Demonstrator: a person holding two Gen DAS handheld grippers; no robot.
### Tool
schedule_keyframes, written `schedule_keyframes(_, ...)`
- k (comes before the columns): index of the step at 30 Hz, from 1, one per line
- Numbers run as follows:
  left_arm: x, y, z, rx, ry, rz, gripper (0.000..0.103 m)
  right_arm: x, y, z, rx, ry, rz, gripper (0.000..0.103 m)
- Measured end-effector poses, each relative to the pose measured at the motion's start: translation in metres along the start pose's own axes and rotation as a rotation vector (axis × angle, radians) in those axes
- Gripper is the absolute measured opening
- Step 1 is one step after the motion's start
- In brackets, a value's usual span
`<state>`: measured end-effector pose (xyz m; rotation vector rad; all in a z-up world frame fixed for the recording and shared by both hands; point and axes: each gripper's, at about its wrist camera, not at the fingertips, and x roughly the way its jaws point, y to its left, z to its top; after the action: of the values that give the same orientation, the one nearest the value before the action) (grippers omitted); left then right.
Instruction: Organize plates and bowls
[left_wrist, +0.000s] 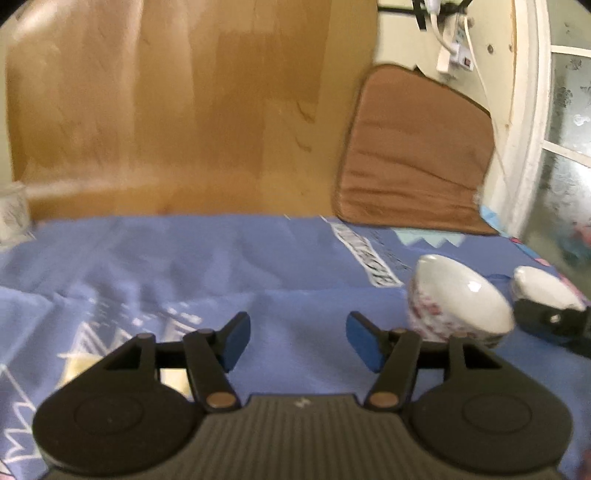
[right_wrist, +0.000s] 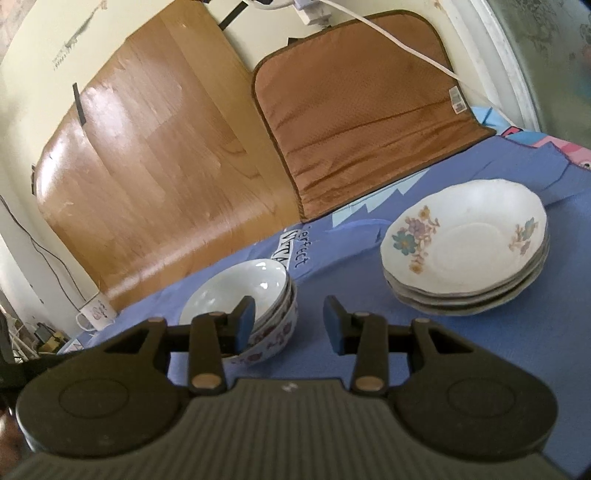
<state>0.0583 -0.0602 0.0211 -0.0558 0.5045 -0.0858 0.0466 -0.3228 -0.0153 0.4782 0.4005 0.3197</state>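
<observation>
Blue printed cloth (right_wrist: 480, 354) is covering the table in both views, with a wooden board (right_wrist: 155, 177) and a brown quilted mat (right_wrist: 354, 122) leaning against the pale wall behind it. A white mug (right_wrist: 96, 312) is sitting at the far left edge of the cloth.

Seen from the right wrist, a stack of bowls (right_wrist: 255, 306) with purple flower patterns outside is resting on the cloth to the left, and a stack of plates (right_wrist: 469, 251) with painted flowers is sitting well apart to the right. The right tongs (right_wrist: 290, 325) are hovering low between the two stacks, their blue pads spread with nothing between them; the left pad is overlapping the near rim of the bowl stack in the picture, but whether it is touching I cannot tell.

Seen from the left wrist, the left tongs (left_wrist: 297, 341) are standing spread wide over bare cloth, pinching nothing. The bowls (left_wrist: 458, 302) are appearing blurred just right of the right pad, and part of the other tool is showing at the right edge.
</observation>
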Motion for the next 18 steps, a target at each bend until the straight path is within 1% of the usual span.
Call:
schedule_keyframes(3,-0.003,0.004,-0.005,0.007,-0.046,0.046,0.059,-0.001,0.003,-0.001,-0.018,-0.020,0.007,0.044)
schedule_keyframes(6,-0.005,0.005,-0.011,0.015,-0.081,0.086,0.059,-0.001,0.004,-0.002,-0.029,-0.024,-0.004,0.044)
schedule_keyframes(9,-0.011,0.006,-0.013,0.007,-0.120,0.084,0.059,-0.002,0.002,-0.003,-0.019,-0.030,-0.010,0.044)
schedule_keyframes(11,-0.012,0.007,-0.014,0.001,-0.133,0.089,0.063,-0.002,0.000,-0.002,-0.017,-0.030,-0.011,0.044)
schedule_keyframes(12,-0.014,0.007,-0.014,-0.004,-0.142,0.095,0.068,-0.002,0.001,-0.003,-0.021,-0.031,-0.013,0.044)
schedule_keyframes(13,-0.014,0.007,-0.014,-0.008,-0.149,0.098,0.079,-0.002,0.002,-0.003,-0.027,-0.032,-0.016,0.044)
schedule_keyframes(15,-0.019,0.008,-0.016,-0.012,-0.180,0.101,0.089,-0.001,0.004,-0.004,-0.044,-0.032,-0.021,0.044)
schedule_keyframes(17,-0.025,0.006,-0.018,-0.002,-0.218,0.104,0.095,-0.002,0.006,-0.005,-0.058,-0.035,-0.028,0.044)
schedule_keyframes(18,-0.028,0.005,-0.018,0.007,-0.239,0.103,0.100,-0.003,0.008,-0.006,-0.062,-0.037,-0.031,0.044)
